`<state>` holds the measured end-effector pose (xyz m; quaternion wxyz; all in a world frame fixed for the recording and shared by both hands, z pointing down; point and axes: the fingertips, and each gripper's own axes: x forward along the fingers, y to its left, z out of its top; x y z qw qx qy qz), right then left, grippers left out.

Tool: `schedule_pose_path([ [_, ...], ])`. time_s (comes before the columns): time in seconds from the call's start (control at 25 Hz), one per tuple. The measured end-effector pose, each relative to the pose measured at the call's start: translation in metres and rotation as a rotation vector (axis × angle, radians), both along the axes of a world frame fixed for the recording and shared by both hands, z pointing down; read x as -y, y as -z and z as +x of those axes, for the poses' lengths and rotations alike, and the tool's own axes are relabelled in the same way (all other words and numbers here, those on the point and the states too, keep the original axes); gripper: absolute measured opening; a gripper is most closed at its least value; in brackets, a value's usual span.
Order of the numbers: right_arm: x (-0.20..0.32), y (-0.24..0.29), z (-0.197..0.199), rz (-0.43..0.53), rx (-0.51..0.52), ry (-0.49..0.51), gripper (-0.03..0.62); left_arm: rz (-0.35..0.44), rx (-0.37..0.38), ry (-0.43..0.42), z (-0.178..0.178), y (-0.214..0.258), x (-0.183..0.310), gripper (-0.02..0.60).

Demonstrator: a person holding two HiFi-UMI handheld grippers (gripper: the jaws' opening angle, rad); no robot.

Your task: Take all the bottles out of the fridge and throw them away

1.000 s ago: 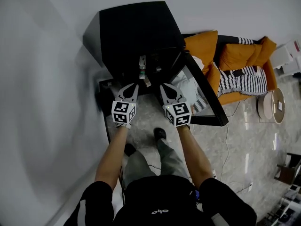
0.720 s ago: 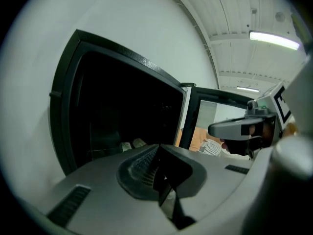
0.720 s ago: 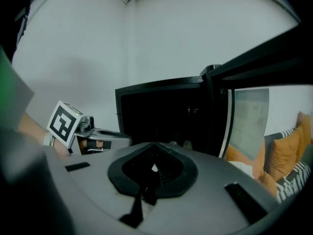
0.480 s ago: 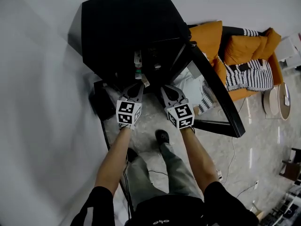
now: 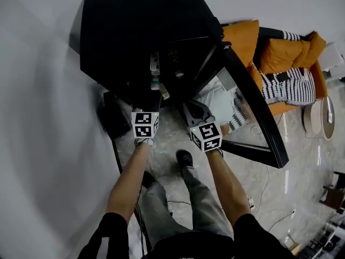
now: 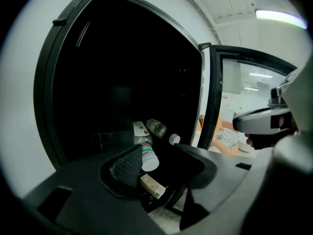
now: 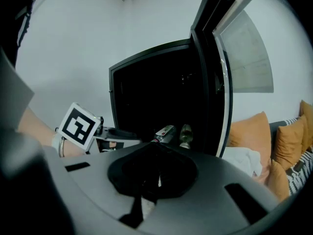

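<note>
The black fridge [image 5: 140, 31] stands open, its glass door [image 5: 253, 117] swung out to the right. Several bottles lie on its low shelf: a clear one with a white cap and green label [image 6: 148, 155], a darker one [image 6: 156, 127] behind it, and a small tan box [image 6: 152, 186] at the shelf edge. My left gripper [image 6: 156, 153] [image 5: 146, 111] is just in front of the shelf. Its jaws have just been opening, and the white-capped bottle lies ahead of the gap, untouched. My right gripper [image 7: 154, 146] [image 5: 187, 107] is shut and empty, short of two bottles [image 7: 165, 132].
An orange sofa [image 5: 280, 63] with striped cushions stands right of the door, with a round side table [image 5: 322, 117] beyond it. A black box [image 5: 110, 120] sits on the floor left of the fridge. The person's shoe [image 5: 184, 158] is on the marble floor below the grippers.
Both grippers have dropped and moved in toward the fridge's low shelf. The left gripper now points more level, so its fingers are hidden under its marker cube in the head view.
</note>
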<state>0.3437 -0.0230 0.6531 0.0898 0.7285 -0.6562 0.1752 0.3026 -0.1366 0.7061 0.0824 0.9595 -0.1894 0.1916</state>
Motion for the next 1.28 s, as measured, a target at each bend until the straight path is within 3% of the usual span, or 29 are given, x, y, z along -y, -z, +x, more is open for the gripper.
schedule_pose_path([
  [0.16,-0.001,-0.014,0.002,-0.016,0.001,0.009,0.009,-0.005,0.046,0.029,0.014,-0.028,0.015,0.231],
  [0.72,0.002,-0.049,0.027,-0.046,0.059,-0.034,0.009,0.011,0.137,0.070,0.037,-0.072,0.035,0.228],
  [1.28,-0.006,-0.018,0.010,-0.037,0.064,-0.032,0.009,-0.005,0.126,0.028,0.019,-0.030,0.017,0.190],
])
